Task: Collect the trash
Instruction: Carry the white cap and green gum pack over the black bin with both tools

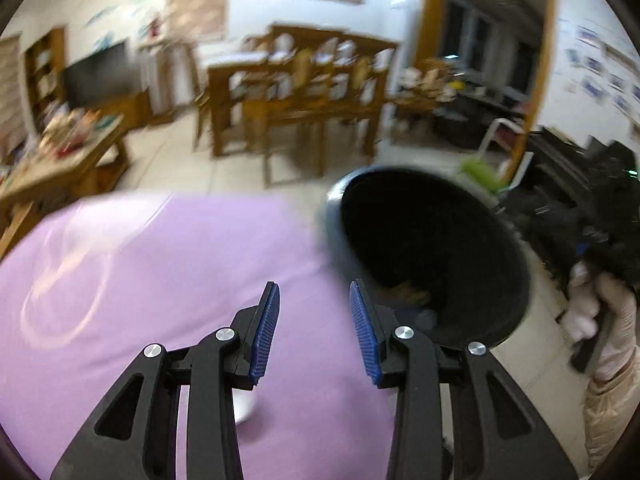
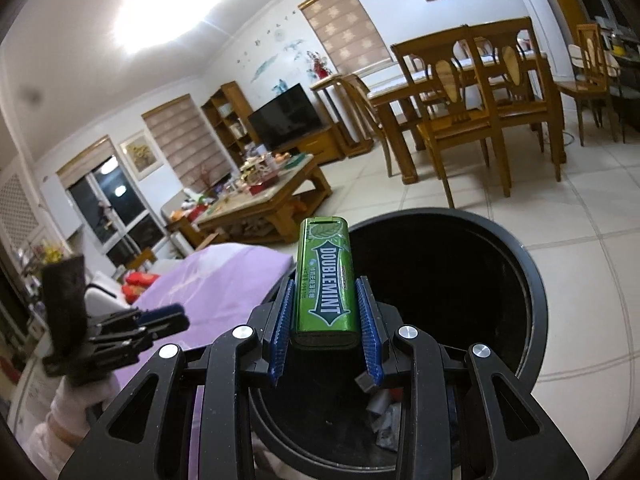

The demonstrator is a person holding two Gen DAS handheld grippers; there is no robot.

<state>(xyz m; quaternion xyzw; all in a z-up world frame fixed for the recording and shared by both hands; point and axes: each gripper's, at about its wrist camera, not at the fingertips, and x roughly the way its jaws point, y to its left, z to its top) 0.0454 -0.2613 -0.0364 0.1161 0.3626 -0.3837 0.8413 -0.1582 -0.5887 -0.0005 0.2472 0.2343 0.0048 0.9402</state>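
R gripper [image 2: 325, 308] clamps gum pack [image 2: 325, 280] over black bin [image 2: 532, 300]; L gripper [image 1: 314, 320] agape.

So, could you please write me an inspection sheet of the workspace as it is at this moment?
Surface: purple cloth covers it; left part of the view is blurred.
Job's things: green Doublemint gum pack, held upright over the black trash bin; some scraps already lie at the bin's bottom.
Clutter: small white thing on the cloth, too blurred to name.
Grippers: right gripper shut on the gum pack; left gripper has its jaws apart, holding nothing, above the cloth beside the bin.
Cables: nothing seen.
Surroundings: tiled floor, wooden dining table with chairs, cluttered coffee table, television.
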